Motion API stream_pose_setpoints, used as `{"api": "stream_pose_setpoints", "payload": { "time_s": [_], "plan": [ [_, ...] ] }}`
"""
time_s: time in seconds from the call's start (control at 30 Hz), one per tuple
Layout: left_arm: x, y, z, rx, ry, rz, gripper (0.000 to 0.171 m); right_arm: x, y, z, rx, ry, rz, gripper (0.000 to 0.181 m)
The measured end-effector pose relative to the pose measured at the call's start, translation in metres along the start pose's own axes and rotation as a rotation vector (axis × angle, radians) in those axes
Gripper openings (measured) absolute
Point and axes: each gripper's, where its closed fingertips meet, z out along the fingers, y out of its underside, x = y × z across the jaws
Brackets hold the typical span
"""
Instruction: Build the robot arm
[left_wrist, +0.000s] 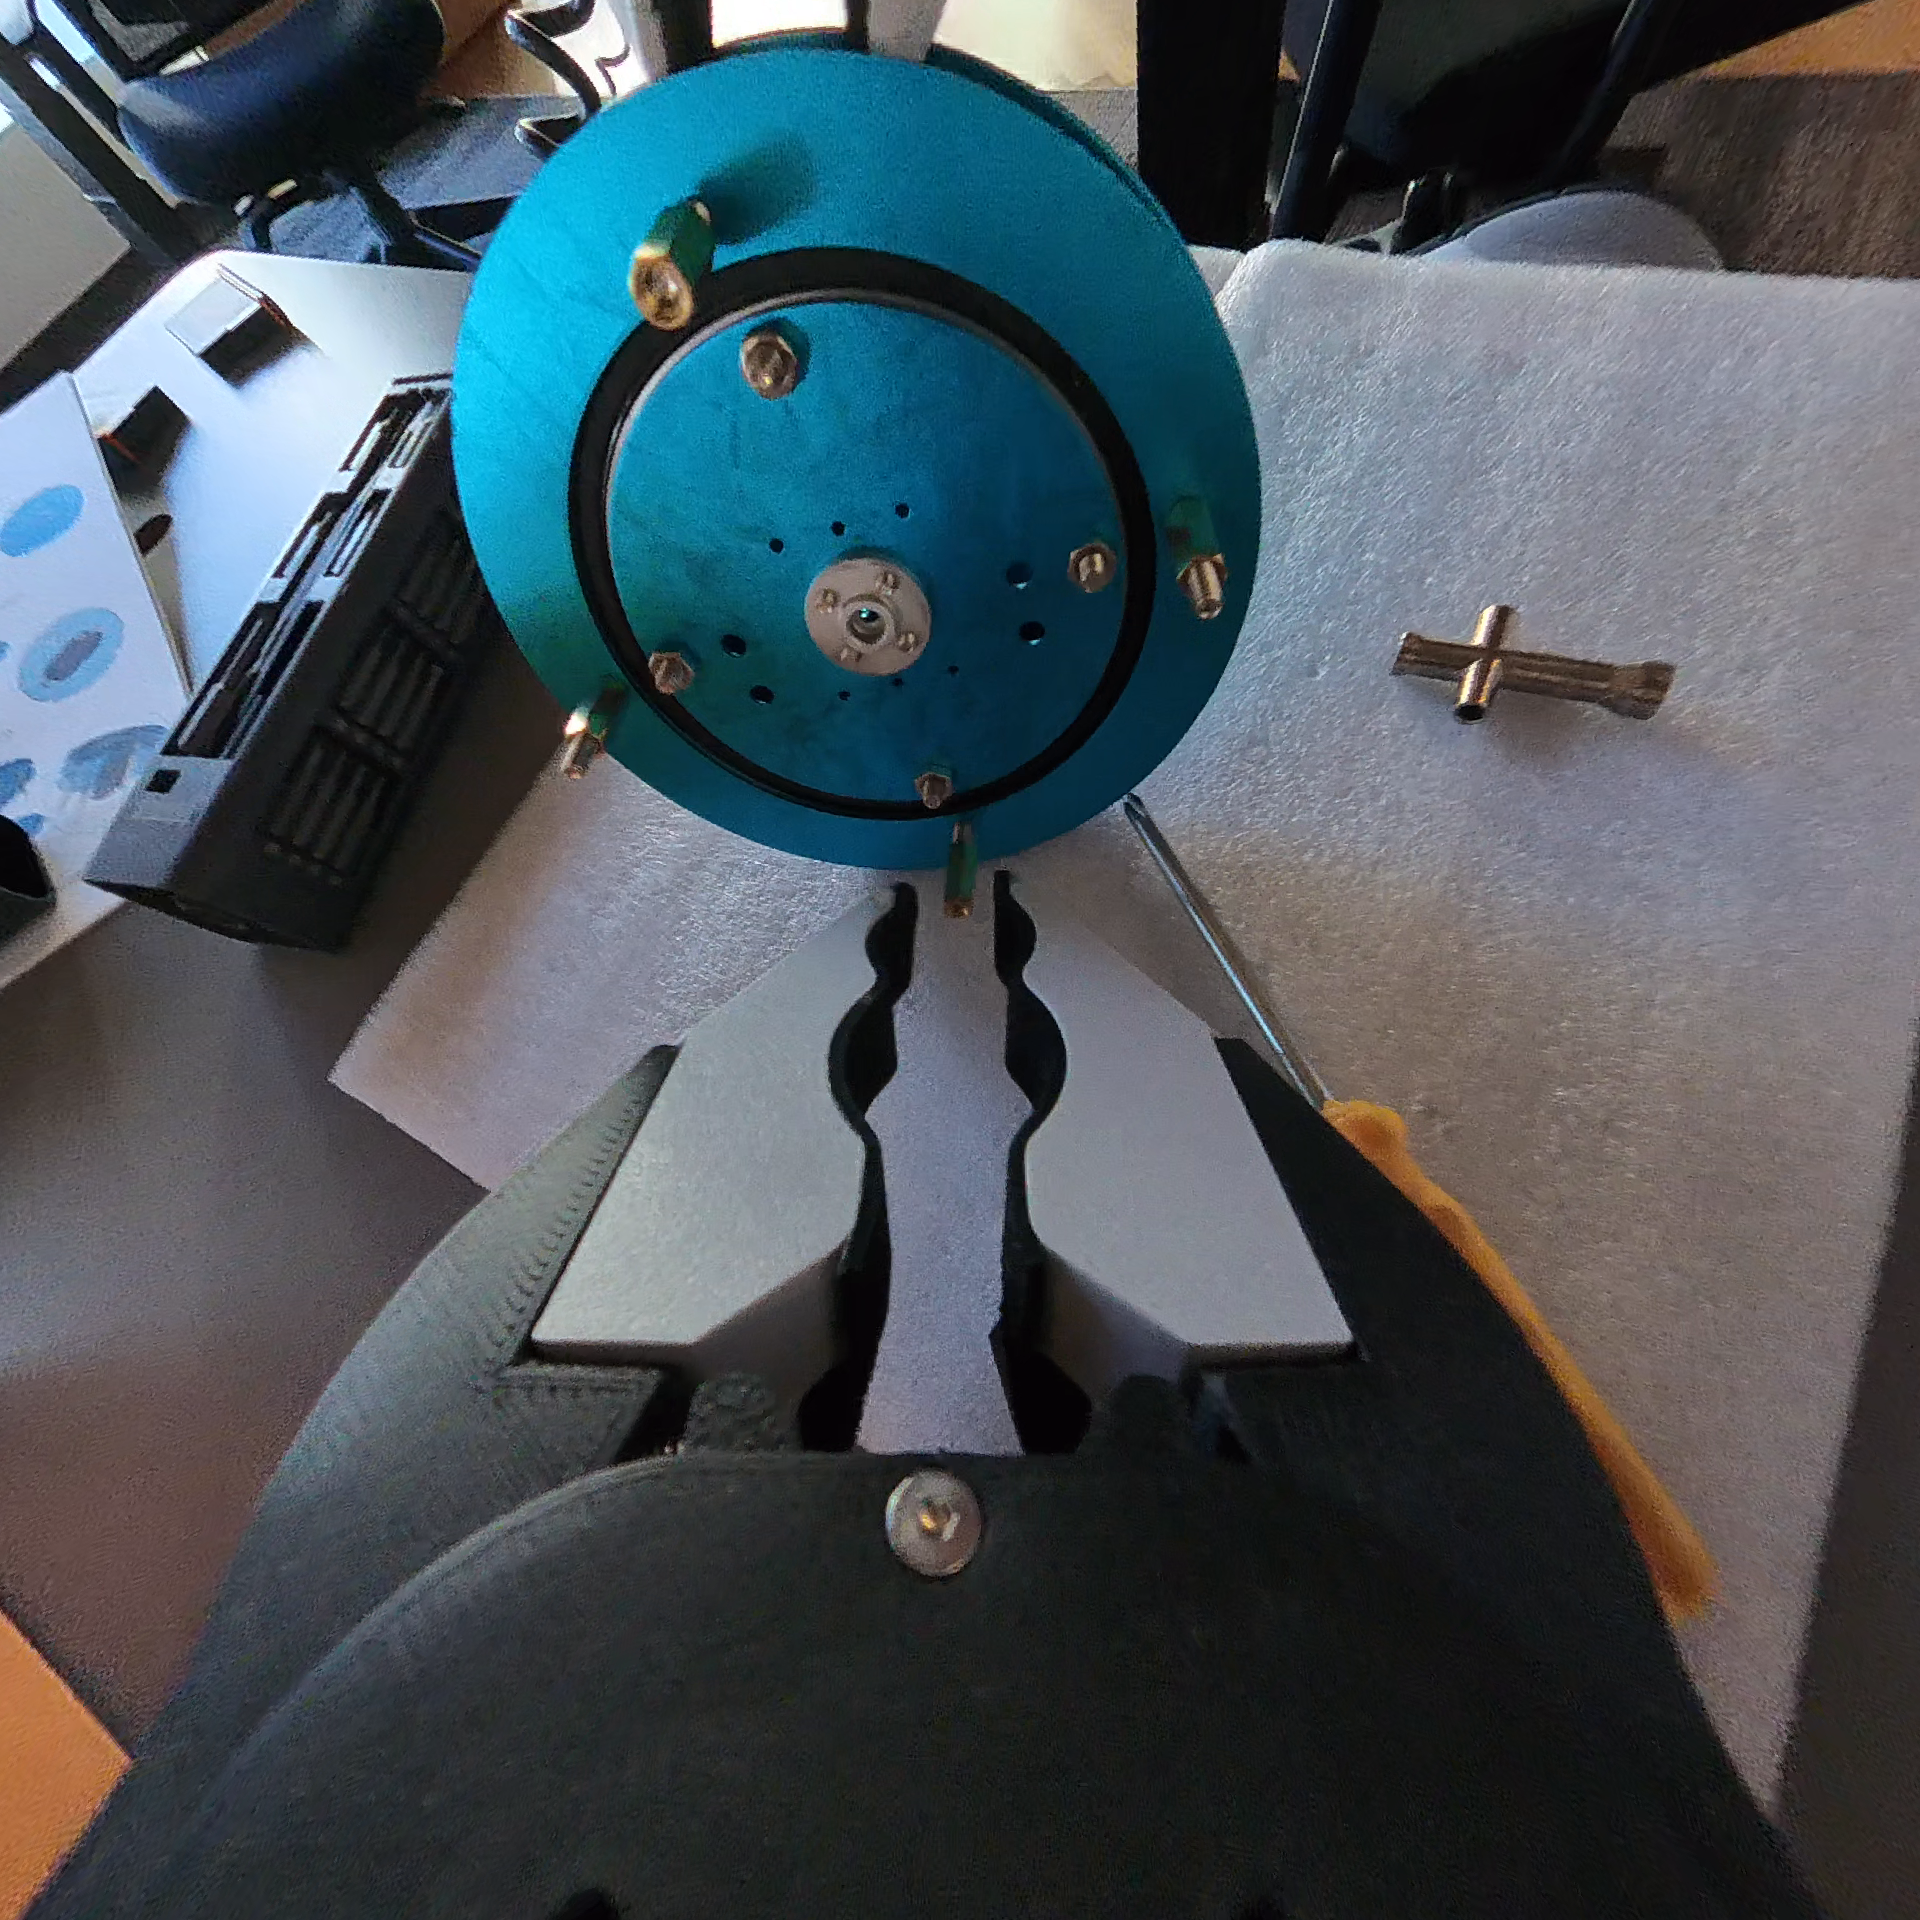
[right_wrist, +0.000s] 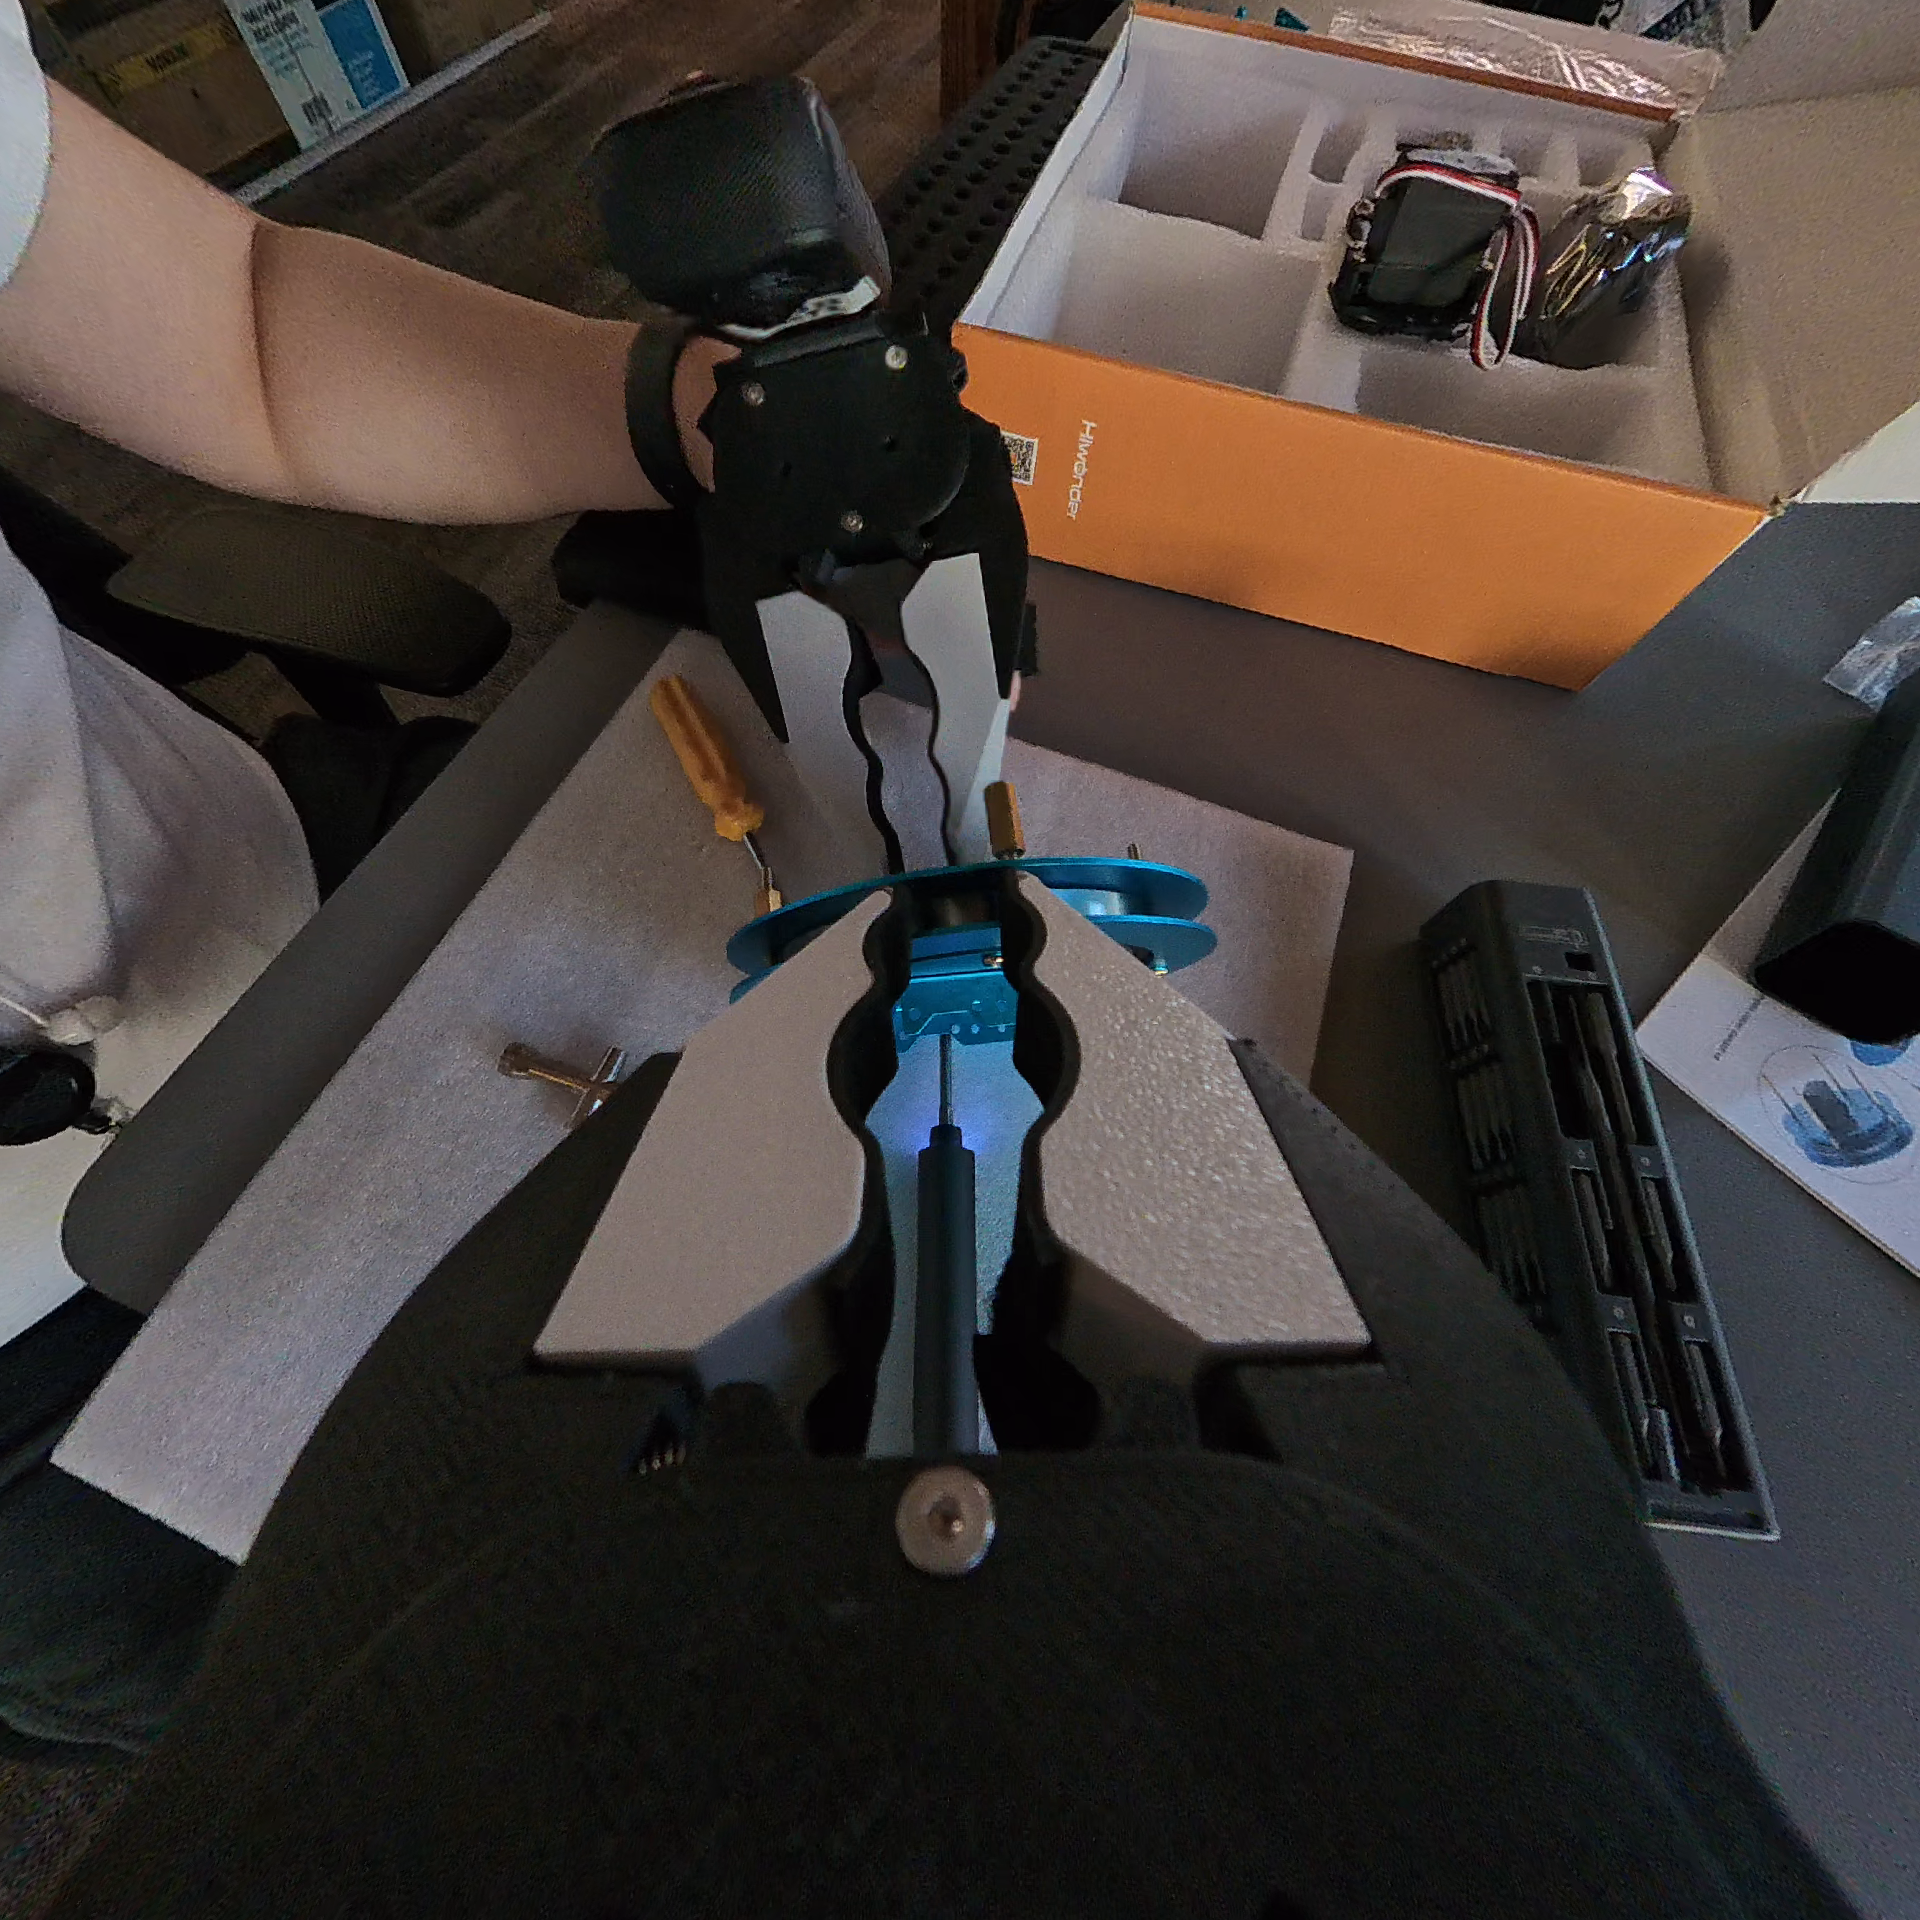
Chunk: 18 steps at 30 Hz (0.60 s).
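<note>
A blue double-disc assembly with a black ring and brass and green standoffs stands tilted on the foam sheet, its face toward my left gripper. My left gripper has its jaws nearly together around a small green standoff at the disc's lower rim. In the right wrist view the left gripper comes down onto the disc from behind. My right gripper is shut on a slim dark screwdriver. Its lit tip points at a blue bracket under the discs.
An orange-handled screwdriver and a metal cross wrench lie on the white foam sheet. A black bit case and a printed sheet lie to the right. An orange box with foam compartments stands behind. A person's arm reaches in. The left gripper's tips are roughly 10 cm from the right gripper's. The metal cross wrench is about 11 cm from my left fingertips.
</note>
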Motion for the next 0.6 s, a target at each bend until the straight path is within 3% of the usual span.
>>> {"api": "stream_pose_setpoints", "payload": {
  "time_s": [0.13,0.27,0.5,0.6],
  "plan": [
    [0.001,0.000,-0.001,0.008,0.000,-0.019,0.004,0.000,-0.001,0.002,-0.010,0.006,0.001,0.015],
    [-0.003,0.006,0.002,-0.034,-0.004,-0.056,0.016,0.001,-0.003,0.004,-0.018,0.012,-0.001,0.015],
    [0.001,-0.004,0.006,-0.024,0.036,-0.027,0.001,0.000,-0.006,0.007,-0.024,0.014,-0.008,0.014],
    [0.001,-0.003,0.008,-0.046,0.052,-0.041,0.005,0.000,-0.007,0.008,-0.023,0.012,-0.004,0.013]
  ]
}}
